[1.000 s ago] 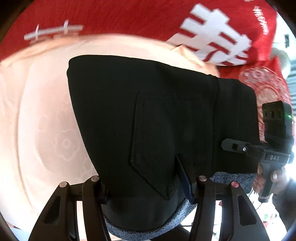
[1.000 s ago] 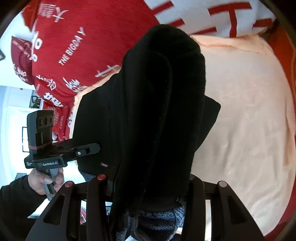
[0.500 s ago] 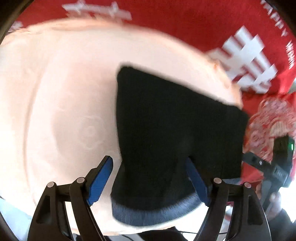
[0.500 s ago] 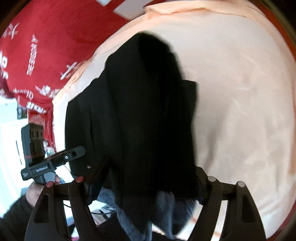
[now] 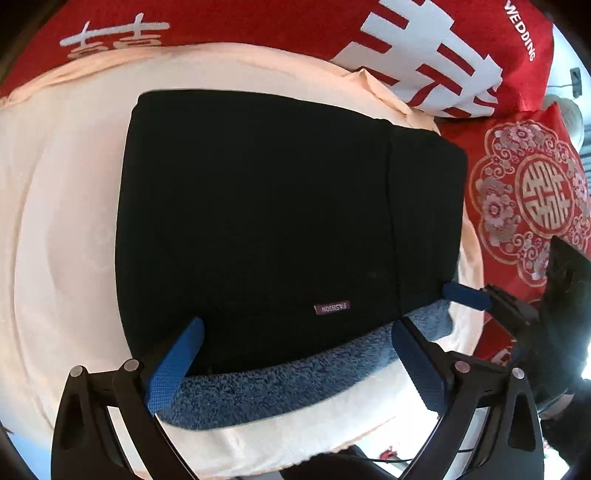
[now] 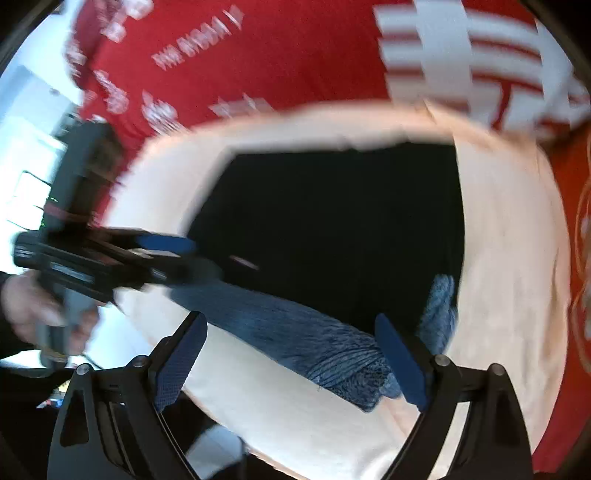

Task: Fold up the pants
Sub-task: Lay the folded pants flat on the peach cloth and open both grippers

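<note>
Pants [image 5: 280, 206] tagged "FASHION", red cloth [image 5: 532, 74] reading "WEDDING"

The folded pants [image 5: 258, 206] lie flat on the sheet [image 5: 62, 229], just ahead of the left gripper [image 5: 295, 354]. The near edge of the pants lies between its two fingers [image 5: 173, 365], which are opening and not pressing on it. A small label [image 5: 331, 307] sits on the pants near that edge. The fuzzy lining [image 5: 280, 384] pokes out along the near edge, closest to the fingers. Beyond the pants, past the far edge of the sheet, lies a blanket [image 5: 258, 26]. A cushion [image 5: 532, 199] lies off to the right of the fingers. The right gripper [image 6: 291, 362] stands at the other end of that near edge, its fingers opening around the lining, with the pants ahead.
</note>
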A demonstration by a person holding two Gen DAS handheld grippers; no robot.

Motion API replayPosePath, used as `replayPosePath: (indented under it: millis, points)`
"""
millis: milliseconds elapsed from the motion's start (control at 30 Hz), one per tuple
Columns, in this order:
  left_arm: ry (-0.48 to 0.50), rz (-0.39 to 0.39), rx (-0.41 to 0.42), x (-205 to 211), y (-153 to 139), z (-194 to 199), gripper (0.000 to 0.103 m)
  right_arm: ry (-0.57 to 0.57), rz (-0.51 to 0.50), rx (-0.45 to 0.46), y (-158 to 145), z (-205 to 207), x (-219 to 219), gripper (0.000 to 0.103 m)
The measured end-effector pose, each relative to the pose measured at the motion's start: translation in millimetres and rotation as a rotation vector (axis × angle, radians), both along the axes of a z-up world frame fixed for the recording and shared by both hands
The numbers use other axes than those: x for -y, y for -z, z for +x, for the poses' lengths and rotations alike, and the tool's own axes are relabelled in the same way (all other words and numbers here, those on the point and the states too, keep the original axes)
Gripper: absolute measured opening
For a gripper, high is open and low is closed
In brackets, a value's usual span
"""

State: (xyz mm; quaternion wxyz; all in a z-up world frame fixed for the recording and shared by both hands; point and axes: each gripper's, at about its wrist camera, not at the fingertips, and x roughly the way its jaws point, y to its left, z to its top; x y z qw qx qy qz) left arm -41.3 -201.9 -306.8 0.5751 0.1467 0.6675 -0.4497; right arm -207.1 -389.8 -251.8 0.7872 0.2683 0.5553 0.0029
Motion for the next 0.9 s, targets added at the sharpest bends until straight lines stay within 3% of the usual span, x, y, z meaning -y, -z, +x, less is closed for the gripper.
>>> replayPosePath:
  millis: [133,200,300,400,500,700,833,900]
  points:
    - [0.035,0.032,0.02,5.3,-9.7,-2.2,0.101,0.018,0.051,0.023,17.5,-9.9,10.5,0.094]
    - [-0.008,-0.02,0.031,4.6,-29.3,4.8,0.101,0.005,0.047,0.014,17.2,-8.0,10.4,0.095]
    - [-0.044,-0.073,0.115,10.3,-51.0,23.2,0.102,0.003,0.026,-0.013,-6.1,6.5,13.4,0.095]
    - [-0.047,-0.018,0.158,31.2,-41.5,37.9,0.102,0.053,-0.038,0.113,-41.0,16.2,25.2,0.098]
    - [-0.035,0.063,0.194,53.5,-21.8,50.5,0.102,0.079,-0.147,0.16,-48.6,37.5,39.8,0.101]
    - [-0.028,0.142,0.164,74.9,10.0,59.5,0.102,-0.14,-0.232,0.068,0.5,93.0,43.9,0.101]
    - [-0.016,0.17,0.144,76.4,23.9,61.5,0.102,-0.127,-0.152,-0.02,35.4,104.1,61.6,0.102]
    - [-0.03,0.162,0.116,75.3,26.9,66.2,0.102,-0.119,-0.124,-0.015,43.2,102.2,67.1,0.102]
